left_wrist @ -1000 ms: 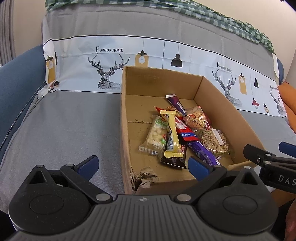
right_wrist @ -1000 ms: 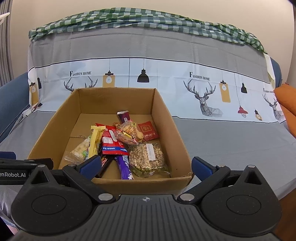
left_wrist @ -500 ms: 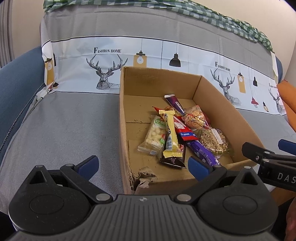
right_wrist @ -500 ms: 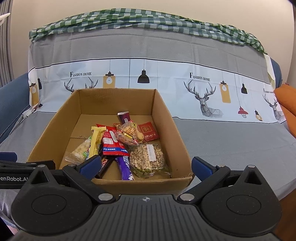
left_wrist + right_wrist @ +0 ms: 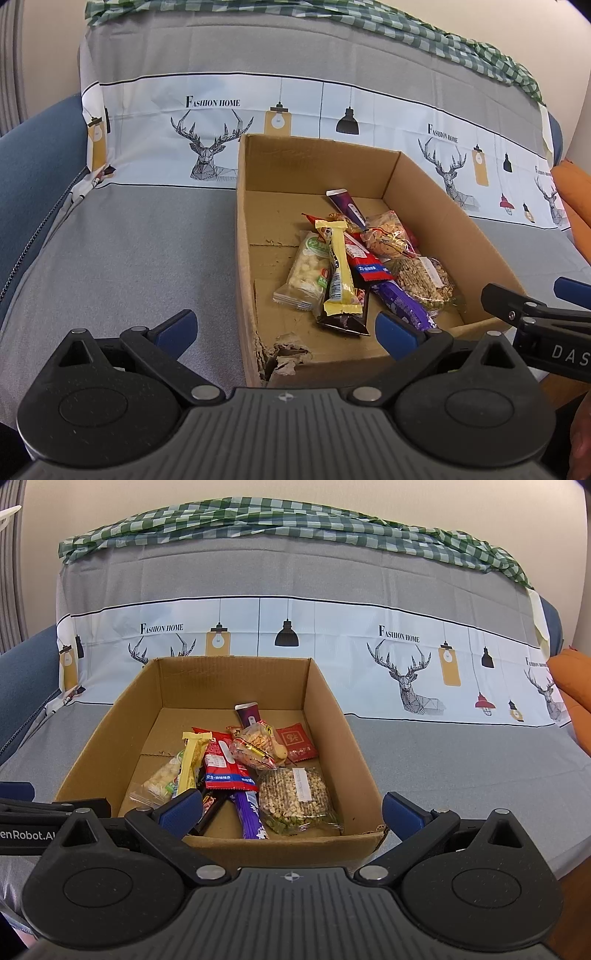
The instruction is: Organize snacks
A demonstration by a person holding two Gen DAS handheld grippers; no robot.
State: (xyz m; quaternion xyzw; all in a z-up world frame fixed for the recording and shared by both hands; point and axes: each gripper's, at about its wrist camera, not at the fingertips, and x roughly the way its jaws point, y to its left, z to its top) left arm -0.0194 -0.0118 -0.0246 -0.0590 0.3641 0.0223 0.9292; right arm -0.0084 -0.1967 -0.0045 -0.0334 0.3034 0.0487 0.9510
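Observation:
An open cardboard box stands on a grey-covered sofa and holds several snack packs. Among them are a yellow bar, a red pack, a purple bar, a clear bag of seeds and a white puffed snack. My left gripper is open and empty, just before the box's torn near corner. My right gripper is open and empty at the box's near wall; it also shows in the left wrist view.
The sofa cover has a white band printed with deer and lamps. A green checked cloth lies along the backrest. An orange cushion sits at the far right. The blue sofa arm is at the left.
Both grippers have barely shifted; the left view drifted very slightly. Nothing was grasped or released and the snacks have not moved.

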